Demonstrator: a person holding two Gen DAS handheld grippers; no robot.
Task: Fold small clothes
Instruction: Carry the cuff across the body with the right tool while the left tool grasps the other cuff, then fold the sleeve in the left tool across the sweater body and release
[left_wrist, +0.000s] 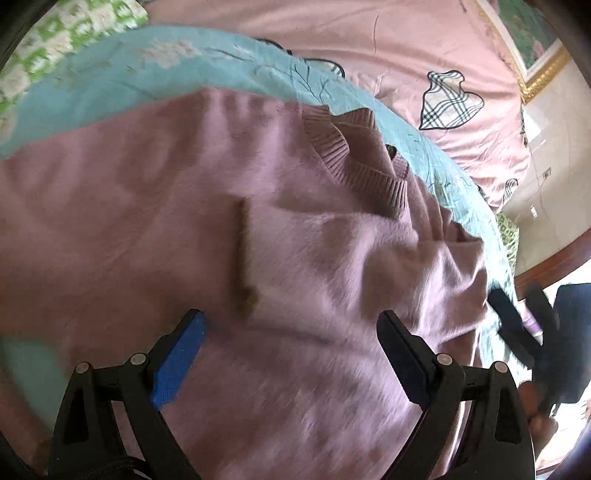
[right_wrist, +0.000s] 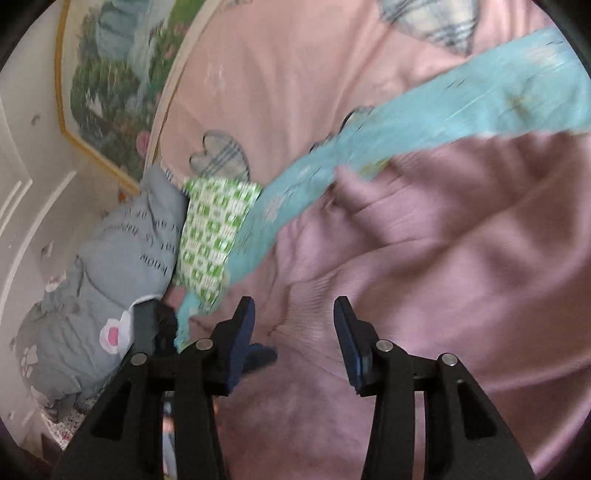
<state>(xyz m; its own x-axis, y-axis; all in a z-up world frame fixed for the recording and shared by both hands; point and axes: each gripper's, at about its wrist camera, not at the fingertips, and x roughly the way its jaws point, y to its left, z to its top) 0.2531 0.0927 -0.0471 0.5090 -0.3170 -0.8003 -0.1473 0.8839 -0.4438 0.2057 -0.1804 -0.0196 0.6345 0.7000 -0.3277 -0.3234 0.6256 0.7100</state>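
A mauve knit sweater (left_wrist: 258, 229) with a ribbed V-neck collar (left_wrist: 354, 162) lies spread on a turquoise sheet (left_wrist: 122, 77). My left gripper (left_wrist: 291, 325) is open and empty, just above the sweater's lower body. The right gripper shows blurred at the sweater's right edge in the left wrist view (left_wrist: 517, 317). In the right wrist view the sweater (right_wrist: 443, 229) fills the right side, wrinkled and blurred. My right gripper (right_wrist: 293, 314) is open and empty, over the sweater's edge.
A pink duvet with plaid hearts (left_wrist: 424, 62) lies beyond the turquoise sheet (right_wrist: 443, 107). A green-and-white checked cloth (right_wrist: 210, 236) and a grey printed pillow (right_wrist: 122, 258) lie to the left. A framed picture (right_wrist: 122, 81) hangs on the wall.
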